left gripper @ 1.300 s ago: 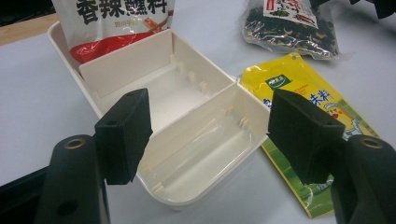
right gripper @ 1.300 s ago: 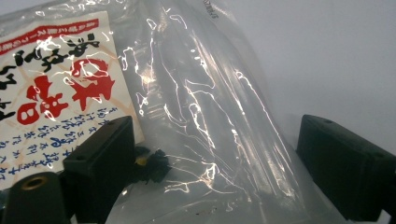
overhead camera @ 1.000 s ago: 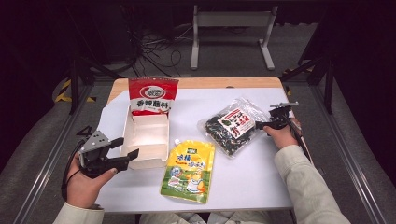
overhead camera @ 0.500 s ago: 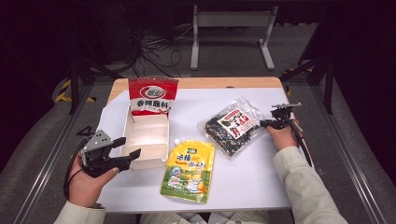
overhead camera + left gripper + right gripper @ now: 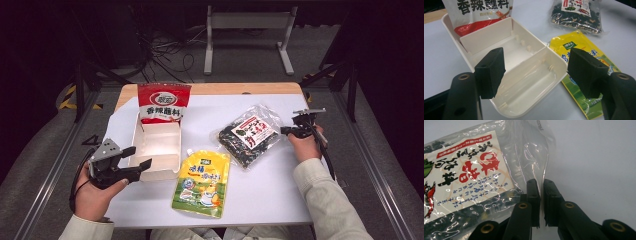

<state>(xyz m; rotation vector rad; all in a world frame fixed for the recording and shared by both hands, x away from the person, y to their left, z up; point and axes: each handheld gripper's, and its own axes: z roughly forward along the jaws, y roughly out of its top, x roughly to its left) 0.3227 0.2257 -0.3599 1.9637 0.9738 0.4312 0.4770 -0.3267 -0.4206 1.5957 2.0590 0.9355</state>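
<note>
Surface (image 5: pixel 260 185) lit bright from overhead, surroundings near black; glare on clear seaweed bag (image 5: pixel 524 152); soft shadows; close tongs slightly soft; high view grainy.

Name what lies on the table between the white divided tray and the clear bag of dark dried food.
In the high view, the yellow pouch lies between the white tray and the clear bag, lower down; the white table cover between them is otherwise bare.
</note>
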